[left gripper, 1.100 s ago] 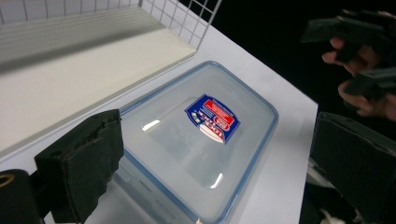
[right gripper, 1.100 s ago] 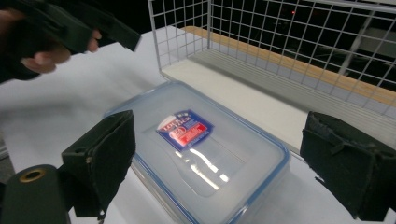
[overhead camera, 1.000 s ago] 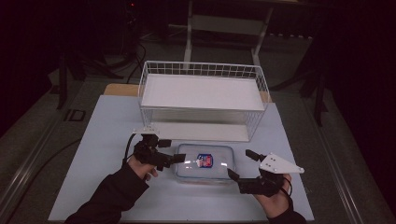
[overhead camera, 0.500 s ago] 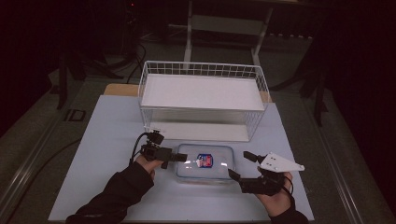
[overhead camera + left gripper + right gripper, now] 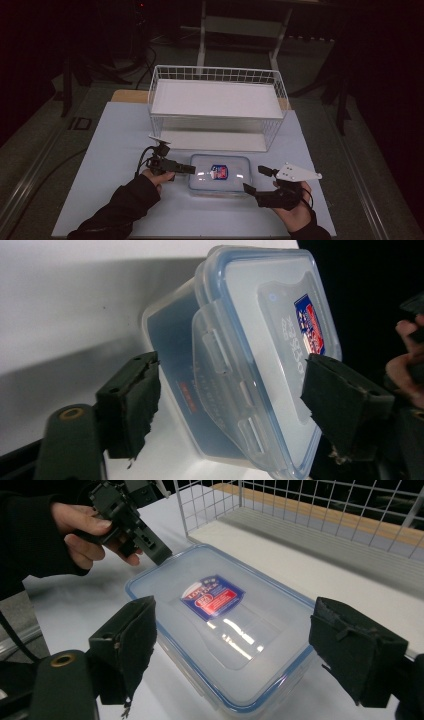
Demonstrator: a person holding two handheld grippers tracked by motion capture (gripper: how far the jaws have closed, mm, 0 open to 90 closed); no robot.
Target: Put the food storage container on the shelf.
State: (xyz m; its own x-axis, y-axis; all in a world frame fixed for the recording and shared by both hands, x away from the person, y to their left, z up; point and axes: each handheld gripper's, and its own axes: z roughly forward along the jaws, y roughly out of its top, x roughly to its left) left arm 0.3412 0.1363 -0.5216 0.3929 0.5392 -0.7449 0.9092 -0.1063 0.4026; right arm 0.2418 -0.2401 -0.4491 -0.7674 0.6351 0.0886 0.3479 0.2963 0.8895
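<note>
A clear plastic container with a blue-rimmed snap lid and a red-and-blue label (image 5: 220, 175) (image 5: 250, 340) (image 5: 225, 630) lies flat on the white table top in front of the basket. My left gripper (image 5: 189, 170) (image 5: 230, 400) is turned on its side at the container's left end. Its jaws have just been closing and straddle the latch flap, one pad by the side wall and one (image 5: 345, 405) over the lid; I see no firm press. My right gripper (image 5: 254, 179) (image 5: 235, 645) is open at the container's near right corner, its jaws slightly narrowed.
A white wire basket (image 5: 215, 75) (image 5: 300, 510) with a flat white floor stands just behind the container. The white table top (image 5: 115, 150) has bare room to the left and right. Cables trail from both grippers, and beyond the table it is dark.
My left gripper has sunk and moved in to the container's left end, with its jaws narrowing around that end. The right hand has kept still.
</note>
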